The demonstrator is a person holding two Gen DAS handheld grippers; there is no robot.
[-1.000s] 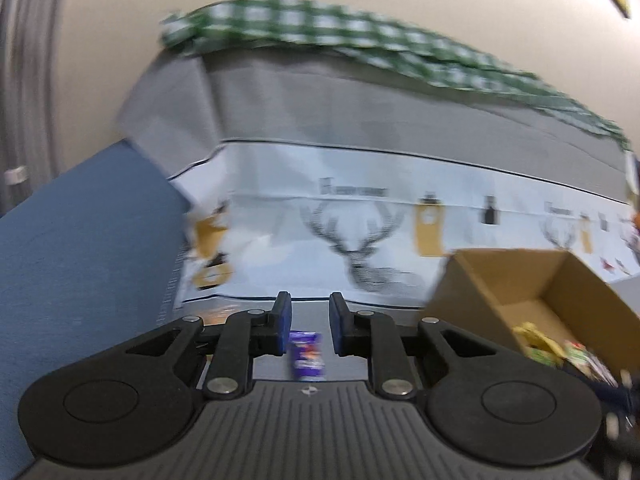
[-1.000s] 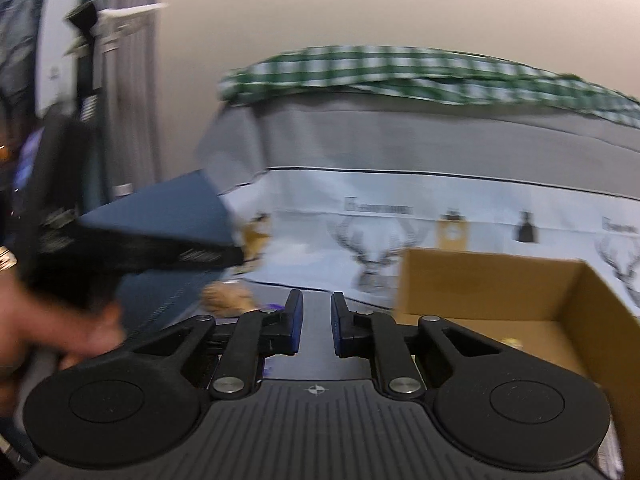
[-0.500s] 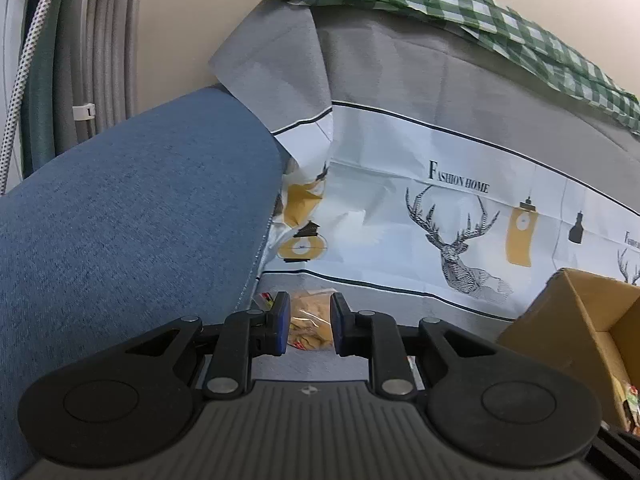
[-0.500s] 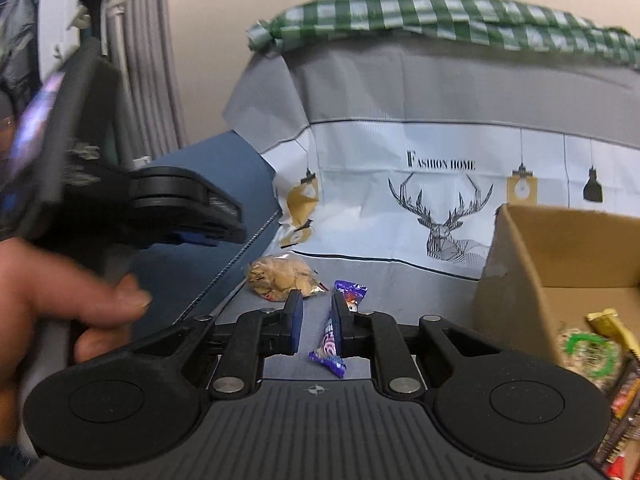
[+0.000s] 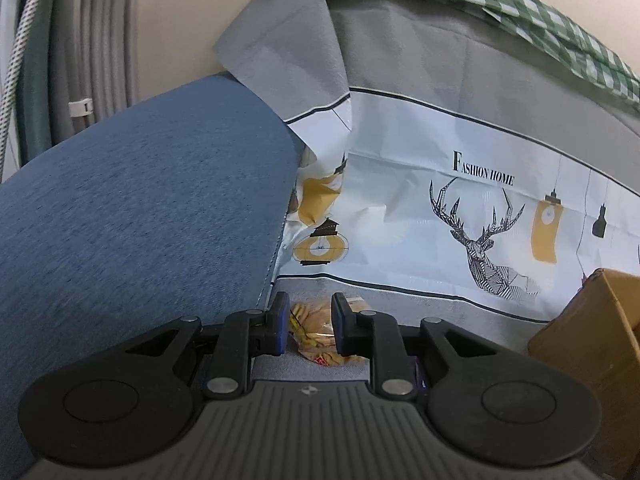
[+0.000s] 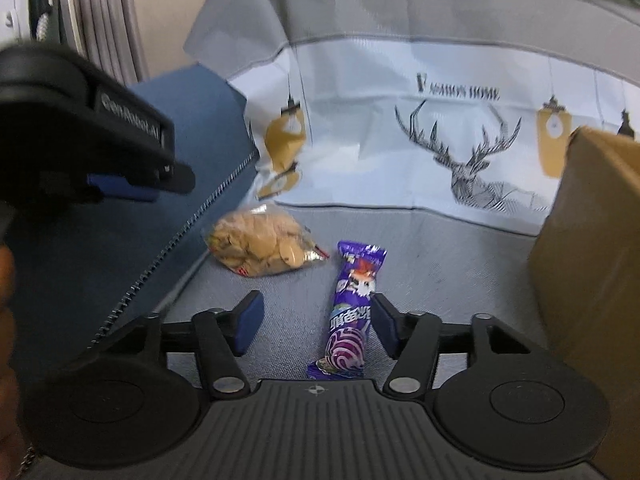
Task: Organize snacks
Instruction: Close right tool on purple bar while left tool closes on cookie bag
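- Left claw (image 5: 307, 330), seen from its own camera: jaws narrowly parted, framing one clear bag of biscuits (image 5: 316, 338) lying on the grey seat cover (image 5: 460, 320). Whether the pads touch the bag, cannot tell; not pinching it as far as shown.
- Beside it on the left, one blue cushion (image 5: 140, 220); behind, one printed cloth (image 5: 440, 216) with a deer and lamps; at far right, one corner of a cardboard box (image 5: 592, 336).
- Best handled, by judgement: lowered until both pads straddle the bag's bulge, then closed gently, since the biscuits look brittle and the film slippery.

- Right claw (image 6: 316, 326), seen from its own camera: jaws spread wide, holding nothing, poised low over one purple candy bar (image 6: 354, 312) lying lengthwise on the seat cover (image 6: 460, 264), closer to the right pad than the left.
- Just beyond, the same bag of biscuits (image 6: 260, 248), apart from the bar and close against the blue cushion (image 6: 192, 184); left claw (image 6: 132, 184) hovering above and to the left, blurred.
- Cardboard box (image 6: 592, 260) at right, well apart from both snacks; contents hidden from here.
- Best handled, by judgement: shifted slightly right to centre the bar between the pads, gripped across its middle, then carried to the box.
- Count on the seat: two loose snacks, one bag and one bar; two claws; one box.
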